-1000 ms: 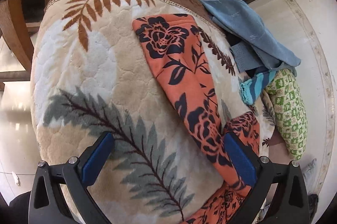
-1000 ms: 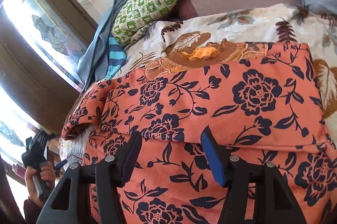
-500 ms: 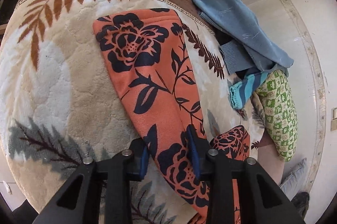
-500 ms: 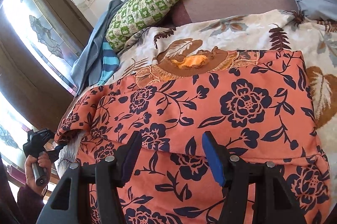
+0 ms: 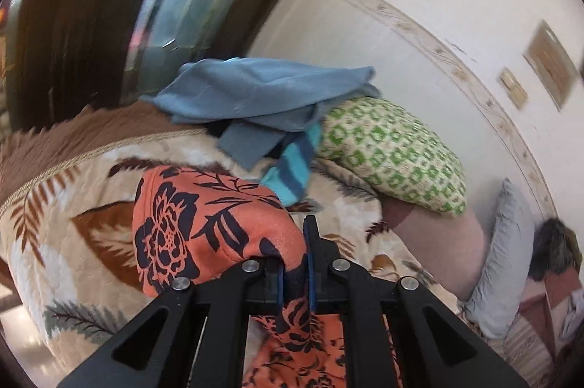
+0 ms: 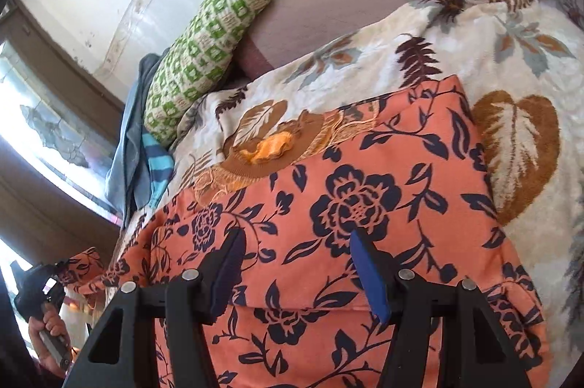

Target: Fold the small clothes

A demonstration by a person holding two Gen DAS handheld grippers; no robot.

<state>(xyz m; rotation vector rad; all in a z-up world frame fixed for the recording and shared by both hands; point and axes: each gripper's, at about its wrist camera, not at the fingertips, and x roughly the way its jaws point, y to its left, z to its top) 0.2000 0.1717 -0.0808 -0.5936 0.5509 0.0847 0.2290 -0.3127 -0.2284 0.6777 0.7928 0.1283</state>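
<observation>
Folding the sleeve: your left gripper (image 5: 294,273) clamps the garment (image 5: 204,227); right gripper (image 6: 295,267) hovers, jaws open. Next, carry the sleeve across the body.

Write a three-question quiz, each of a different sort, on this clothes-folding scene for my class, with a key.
1. True or false: the left claw is shut on the orange flowered garment.
2. Multiple choice: the right claw is A) shut on a sock, B) open above the garment, C) out of view.
3. Fill in: beside the blue cloth lies a pillow patterned in cream and ____.

Key: 1 true; 2 B; 3 green.
</observation>
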